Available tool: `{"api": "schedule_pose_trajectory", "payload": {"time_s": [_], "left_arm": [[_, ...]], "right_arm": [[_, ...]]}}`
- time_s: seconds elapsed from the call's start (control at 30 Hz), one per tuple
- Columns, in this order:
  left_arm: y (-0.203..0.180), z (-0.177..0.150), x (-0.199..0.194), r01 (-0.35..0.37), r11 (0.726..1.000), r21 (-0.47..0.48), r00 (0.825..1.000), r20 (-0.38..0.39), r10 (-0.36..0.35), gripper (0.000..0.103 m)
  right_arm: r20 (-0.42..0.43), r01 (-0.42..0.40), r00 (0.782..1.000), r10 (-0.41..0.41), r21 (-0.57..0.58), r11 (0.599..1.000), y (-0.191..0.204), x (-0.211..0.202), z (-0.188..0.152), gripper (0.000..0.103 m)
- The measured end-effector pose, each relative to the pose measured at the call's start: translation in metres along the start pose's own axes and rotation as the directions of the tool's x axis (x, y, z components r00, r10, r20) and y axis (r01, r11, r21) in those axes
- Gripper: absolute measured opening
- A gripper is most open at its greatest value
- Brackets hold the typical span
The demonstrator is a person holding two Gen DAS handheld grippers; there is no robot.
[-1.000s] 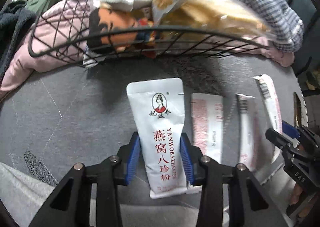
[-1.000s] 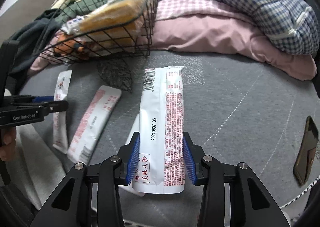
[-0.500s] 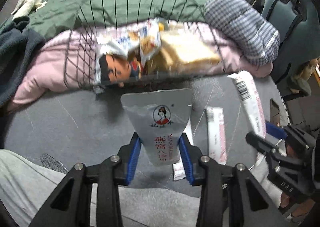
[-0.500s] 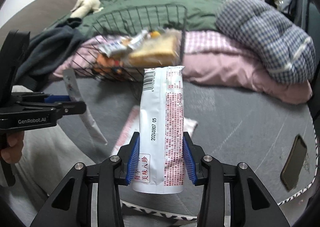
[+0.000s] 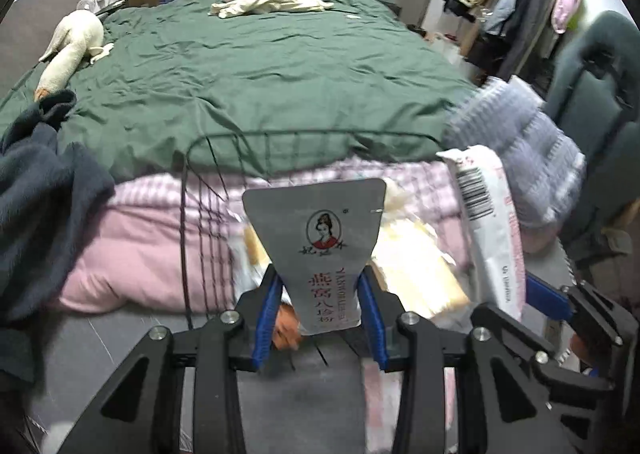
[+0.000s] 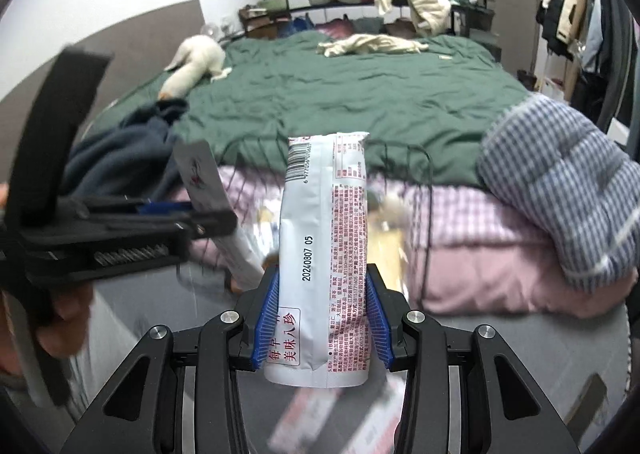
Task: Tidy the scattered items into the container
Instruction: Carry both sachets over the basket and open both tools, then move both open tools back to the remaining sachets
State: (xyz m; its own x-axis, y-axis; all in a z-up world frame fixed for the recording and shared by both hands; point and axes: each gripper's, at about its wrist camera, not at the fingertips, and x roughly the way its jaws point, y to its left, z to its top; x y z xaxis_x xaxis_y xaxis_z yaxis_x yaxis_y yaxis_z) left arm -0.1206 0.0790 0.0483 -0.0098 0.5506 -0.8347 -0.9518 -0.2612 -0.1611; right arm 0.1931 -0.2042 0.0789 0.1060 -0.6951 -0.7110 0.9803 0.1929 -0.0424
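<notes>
Two white sachets (image 5: 320, 250) (image 6: 324, 254) upright; wire basket (image 5: 208, 190) behind.

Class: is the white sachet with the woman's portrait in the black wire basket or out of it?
Out: the white portrait sachet is clamped in the left gripper, short of the black wire basket.

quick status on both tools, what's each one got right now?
Left tool: closed on a white sachet with a portrait logo.
Right tool: closed on a white barcoded packet.
</notes>
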Motion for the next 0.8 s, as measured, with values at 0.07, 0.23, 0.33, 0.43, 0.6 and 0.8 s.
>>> {"api": "schedule_pose_trajectory", "payload": {"time_s": [0.07,0.23,0.33,0.43,0.6,0.8], "left_arm": [[0.006,0.011,0.020,-0.007,1.000,0.005,1.000,-0.027,0.007,0.043],[0.014,0.020,0.054,-0.010,1.000,0.017,0.997,-0.078,0.011,0.043],[0.018,0.018,0.056,-0.011,1.000,0.009,0.997,-0.077,0.012,0.064],[0.024,0.016,0.049,-0.037,0.999,-0.006,0.998,-0.053,0.036,0.089],[0.023,0.011,0.037,0.007,1.000,0.008,0.999,-0.049,-0.006,0.090],[0.028,-0.029,0.016,0.013,0.999,0.039,0.999,-0.048,-0.011,0.090]], "right_arm": [[-0.018,0.007,1.000,-0.007,0.000,1.000,0.001,0.018,0.013,0.042],[-0.051,0.006,0.999,-0.005,0.015,1.000,0.004,0.054,0.027,0.042],[-0.060,0.024,0.998,-0.022,0.038,0.999,0.002,0.065,0.029,0.047],[-0.057,0.047,0.997,-0.044,0.048,0.998,-0.003,0.066,0.029,0.050],[-0.032,0.039,0.999,-0.037,0.058,0.998,-0.011,0.049,0.025,0.051],[-0.018,0.026,1.000,-0.025,0.042,0.999,-0.014,0.010,-0.004,0.051]]}}
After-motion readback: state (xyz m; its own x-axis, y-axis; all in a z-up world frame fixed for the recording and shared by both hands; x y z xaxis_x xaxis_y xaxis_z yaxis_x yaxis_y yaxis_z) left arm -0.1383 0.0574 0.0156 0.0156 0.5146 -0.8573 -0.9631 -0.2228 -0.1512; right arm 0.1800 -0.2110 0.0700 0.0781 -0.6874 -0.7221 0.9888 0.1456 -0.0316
